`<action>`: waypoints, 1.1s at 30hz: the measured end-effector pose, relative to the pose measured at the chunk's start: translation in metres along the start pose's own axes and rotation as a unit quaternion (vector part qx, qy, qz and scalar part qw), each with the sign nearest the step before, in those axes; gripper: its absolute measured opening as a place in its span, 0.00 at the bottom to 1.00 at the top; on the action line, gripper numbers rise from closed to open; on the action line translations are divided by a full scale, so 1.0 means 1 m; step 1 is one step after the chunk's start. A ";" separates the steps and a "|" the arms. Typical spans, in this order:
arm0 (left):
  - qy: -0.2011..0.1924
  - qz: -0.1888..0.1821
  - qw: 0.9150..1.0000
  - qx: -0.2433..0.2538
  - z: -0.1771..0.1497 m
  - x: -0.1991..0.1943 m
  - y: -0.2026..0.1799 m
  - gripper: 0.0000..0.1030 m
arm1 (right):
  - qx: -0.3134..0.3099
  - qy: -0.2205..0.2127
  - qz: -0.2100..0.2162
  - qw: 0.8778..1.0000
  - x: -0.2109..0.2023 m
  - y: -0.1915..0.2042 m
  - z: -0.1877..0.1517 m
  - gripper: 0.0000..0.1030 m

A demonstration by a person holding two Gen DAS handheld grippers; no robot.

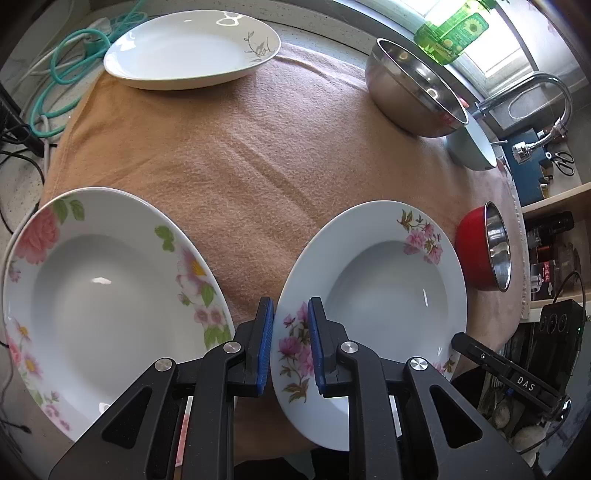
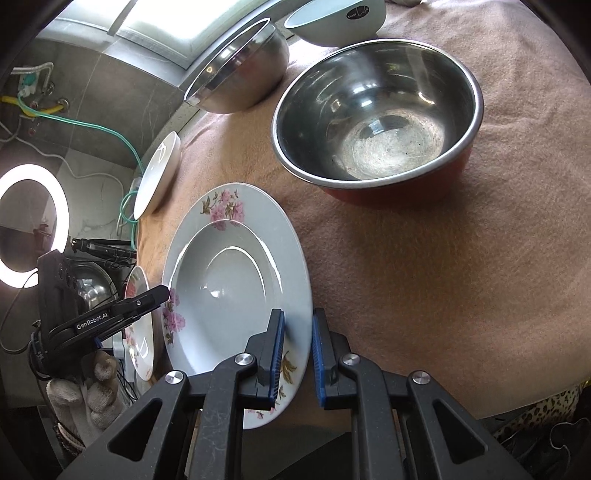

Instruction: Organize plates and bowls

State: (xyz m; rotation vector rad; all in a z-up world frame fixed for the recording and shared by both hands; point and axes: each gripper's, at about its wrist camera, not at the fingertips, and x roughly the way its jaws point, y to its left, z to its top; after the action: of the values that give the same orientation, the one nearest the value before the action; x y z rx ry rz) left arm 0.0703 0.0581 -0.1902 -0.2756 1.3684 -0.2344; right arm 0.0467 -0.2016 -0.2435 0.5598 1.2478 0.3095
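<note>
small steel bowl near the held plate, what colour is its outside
Red outside, bare steel inside; the right wrist view shows it best.

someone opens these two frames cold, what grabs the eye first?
The flowered plate in the middle of the tan cloth, with the left gripper and right gripper each clamped on opposite parts of its rim. Next, the red bowl with its shiny steel inside, just beyond the plate, and the glowing ring light off the table's edge.

"DAS" on right gripper (image 1: 476, 350); "GenRobot.AI" on left gripper (image 2: 162, 293); "ENJOY Life" on pale bowl (image 2: 343, 18).
</note>
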 end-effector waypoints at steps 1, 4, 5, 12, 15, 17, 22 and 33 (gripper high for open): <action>0.000 0.000 1.000 0.001 0.000 0.000 0.000 0.16 | 0.000 0.000 0.000 1.000 0.000 0.000 -0.001 0.13; -0.001 0.001 1.000 0.001 0.001 0.001 0.000 0.17 | -0.001 0.000 -0.001 1.000 0.001 0.000 -0.002 0.13; -0.001 0.001 1.000 0.001 0.000 0.000 0.000 0.17 | -0.001 -0.001 -0.001 1.000 0.001 0.000 -0.002 0.13; -0.002 -0.001 1.000 0.001 -0.002 0.000 0.001 0.17 | -0.005 0.001 -0.003 1.000 0.001 0.000 -0.004 0.14; -0.002 -0.005 1.000 -0.005 -0.002 0.000 0.002 0.17 | -0.005 0.007 0.000 1.000 0.003 0.000 -0.004 0.15; -0.003 -0.002 1.000 -0.003 -0.002 -0.001 0.001 0.17 | -0.007 0.003 -0.004 1.000 0.002 0.001 -0.006 0.16; -0.008 -0.001 1.000 -0.006 -0.002 -0.003 0.001 0.17 | -0.016 0.002 -0.021 1.000 0.001 0.002 -0.007 0.21; -0.039 -0.008 0.999 -0.015 0.005 -0.024 0.004 0.17 | -0.030 -0.023 -0.051 0.998 -0.022 -0.003 -0.006 0.27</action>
State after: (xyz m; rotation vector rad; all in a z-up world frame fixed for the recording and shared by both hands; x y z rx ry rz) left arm 0.0711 0.0701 -0.1680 -0.3179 1.2947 -0.2141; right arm 0.0338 -0.2141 -0.2294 0.4474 1.2146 0.2465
